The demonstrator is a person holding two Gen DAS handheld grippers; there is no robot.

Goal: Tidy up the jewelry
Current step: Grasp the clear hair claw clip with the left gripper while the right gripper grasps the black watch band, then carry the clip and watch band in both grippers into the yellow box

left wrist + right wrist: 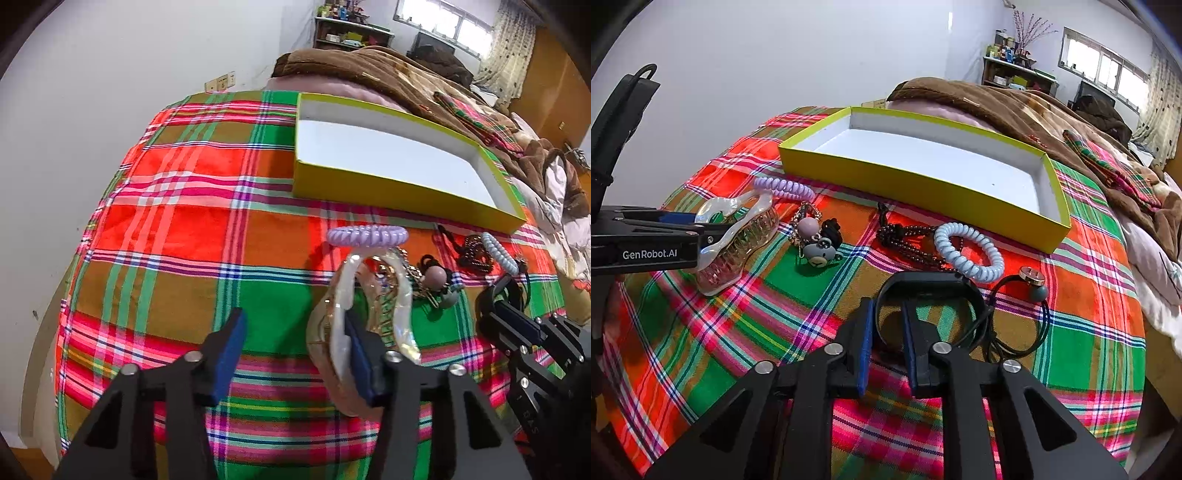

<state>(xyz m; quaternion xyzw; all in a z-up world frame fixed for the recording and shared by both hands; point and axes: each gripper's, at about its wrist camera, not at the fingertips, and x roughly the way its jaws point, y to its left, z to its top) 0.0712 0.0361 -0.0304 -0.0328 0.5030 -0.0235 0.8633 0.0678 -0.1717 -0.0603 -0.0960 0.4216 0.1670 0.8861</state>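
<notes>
Left wrist view: left gripper (295,354) gapes wide, one finger threaded through the pearly hair claw (369,306) at lower centre. Right gripper (886,347), half open, straddles the black band (925,282). Close squarely before lifting toward the yellow box (916,184) at upper centre.

left claw (291,354): open wide | right claw (888,332): seemingly narrowly open

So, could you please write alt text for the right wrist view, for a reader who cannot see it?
The right gripper is open around the band of a black bracelet on a plaid cloth. Beyond lie a blue coil hair tie and an empty yellow box; at left, the left gripper meets a pearly hair claw.
</notes>
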